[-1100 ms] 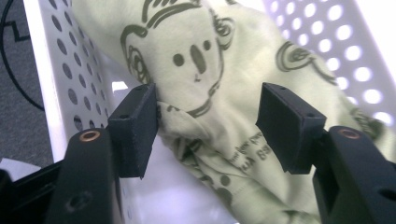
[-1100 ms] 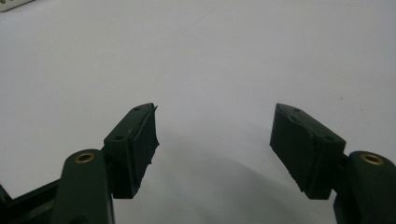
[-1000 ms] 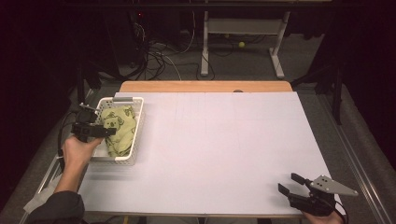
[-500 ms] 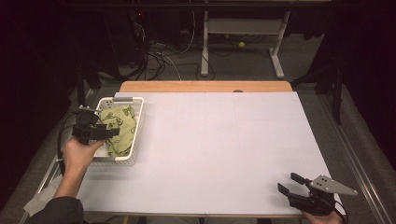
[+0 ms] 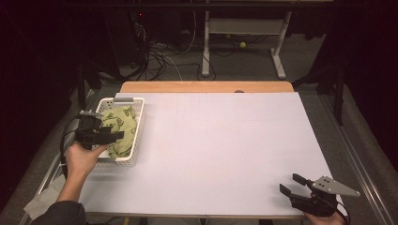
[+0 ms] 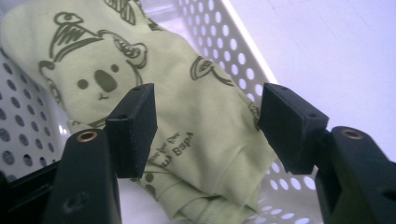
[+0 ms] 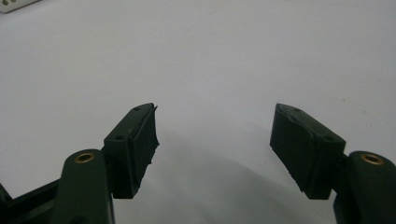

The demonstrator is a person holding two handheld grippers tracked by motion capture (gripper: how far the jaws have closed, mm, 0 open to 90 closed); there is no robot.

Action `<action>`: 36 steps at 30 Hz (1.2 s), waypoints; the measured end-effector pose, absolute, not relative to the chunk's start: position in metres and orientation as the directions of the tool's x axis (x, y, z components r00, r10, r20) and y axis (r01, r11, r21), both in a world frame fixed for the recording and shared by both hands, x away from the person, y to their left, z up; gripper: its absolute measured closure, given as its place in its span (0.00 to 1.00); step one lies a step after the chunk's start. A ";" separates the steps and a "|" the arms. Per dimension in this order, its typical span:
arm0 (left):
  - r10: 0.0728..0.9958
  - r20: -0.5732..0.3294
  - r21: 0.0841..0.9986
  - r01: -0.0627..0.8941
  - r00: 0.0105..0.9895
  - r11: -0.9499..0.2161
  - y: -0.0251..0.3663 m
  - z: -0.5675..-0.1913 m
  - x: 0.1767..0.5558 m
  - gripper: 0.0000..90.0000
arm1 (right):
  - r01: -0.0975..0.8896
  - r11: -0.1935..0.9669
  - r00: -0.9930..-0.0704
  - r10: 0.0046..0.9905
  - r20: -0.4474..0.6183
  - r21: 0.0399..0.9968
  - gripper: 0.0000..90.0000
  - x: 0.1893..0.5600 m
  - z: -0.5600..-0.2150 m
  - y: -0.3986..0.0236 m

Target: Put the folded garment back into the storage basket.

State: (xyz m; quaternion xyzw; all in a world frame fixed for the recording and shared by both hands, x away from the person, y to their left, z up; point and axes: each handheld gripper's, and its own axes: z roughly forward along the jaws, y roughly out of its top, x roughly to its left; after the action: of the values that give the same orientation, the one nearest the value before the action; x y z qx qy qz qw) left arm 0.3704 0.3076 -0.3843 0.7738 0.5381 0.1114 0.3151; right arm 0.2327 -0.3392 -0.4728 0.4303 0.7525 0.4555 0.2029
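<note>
White tabletop [image 5: 216, 150] carries a perforated basket [image 5: 137, 123] holding pale green printed cloth [image 6: 187, 116]. The left gripper [image 5: 104, 136] has been shifted slightly over it, jaws spread, nothing pinched. The right gripper [image 5: 294, 183] is parked, jaws spread.

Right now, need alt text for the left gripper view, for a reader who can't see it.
A pale green garment printed with a koala face lies crumpled in a white perforated basket. The left gripper is above it with its two black jaws open, the cloth showing between them but not pinched. A bare white table lies beyond the basket's rim.
</note>
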 end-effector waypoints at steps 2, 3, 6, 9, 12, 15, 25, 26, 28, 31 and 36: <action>0.898 -0.167 0.617 0.754 0.406 -0.226 0.305 -0.383 0.368 0.39 | 0.464 0.214 -0.547 0.833 0.088 0.860 0.36 0.233 -0.473 -0.339; 0.896 -0.171 0.621 0.751 0.410 -0.225 0.304 -0.383 0.367 0.39 | 0.462 0.213 -0.547 0.833 0.087 0.861 0.36 0.233 -0.473 -0.340; 0.889 -0.178 0.633 0.741 0.421 -0.224 0.301 -0.381 0.365 0.39 | 0.462 0.215 -0.549 0.831 0.087 0.860 0.36 0.233 -0.473 -0.340; 0.883 -0.176 0.636 0.735 0.435 -0.235 0.297 -0.381 0.363 0.39 | 0.463 0.214 -0.548 0.832 0.088 0.860 0.36 0.233 -0.473 -0.340; 0.876 -0.176 0.638 0.730 0.449 -0.246 0.292 -0.381 0.361 0.39 | 0.462 0.214 -0.548 0.832 0.088 0.861 0.36 0.233 -0.473 -0.340; 0.868 -0.178 0.642 0.723 0.464 -0.254 0.288 -0.380 0.359 0.39 | 0.463 0.214 -0.548 0.832 0.088 0.860 0.36 0.233 -0.473 -0.340; 0.844 -0.189 0.651 0.708 0.503 -0.276 0.276 -0.381 0.352 0.38 | 0.466 0.211 -0.547 0.832 0.093 0.860 0.36 0.233 -0.473 -0.340; 0.840 -0.189 0.657 0.701 0.509 -0.277 0.275 -0.382 0.351 0.38 | 0.465 0.211 -0.548 0.832 0.092 0.860 0.36 0.233 -0.473 -0.340; 0.834 -0.192 0.662 0.695 0.518 -0.279 0.272 -0.382 0.350 0.39 | 0.464 0.213 -0.549 0.831 0.091 0.860 0.36 0.233 -0.473 -0.339; 0.827 -0.197 0.661 0.694 0.527 -0.285 0.268 -0.382 0.349 0.39 | 0.465 0.211 -0.547 0.832 0.092 0.860 0.36 0.233 -0.473 -0.340; 0.818 -0.199 0.661 0.690 0.539 -0.294 0.262 -0.383 0.348 0.39 | 0.465 0.211 -0.548 0.831 0.092 0.860 0.36 0.233 -0.473 -0.340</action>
State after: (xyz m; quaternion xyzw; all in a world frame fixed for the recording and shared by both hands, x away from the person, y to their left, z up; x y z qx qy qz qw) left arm 0.3484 0.2620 -0.3833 0.7995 0.4718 0.0887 0.3609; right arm 0.2332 -0.3396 -0.4732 0.4309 0.7520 0.4569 0.2004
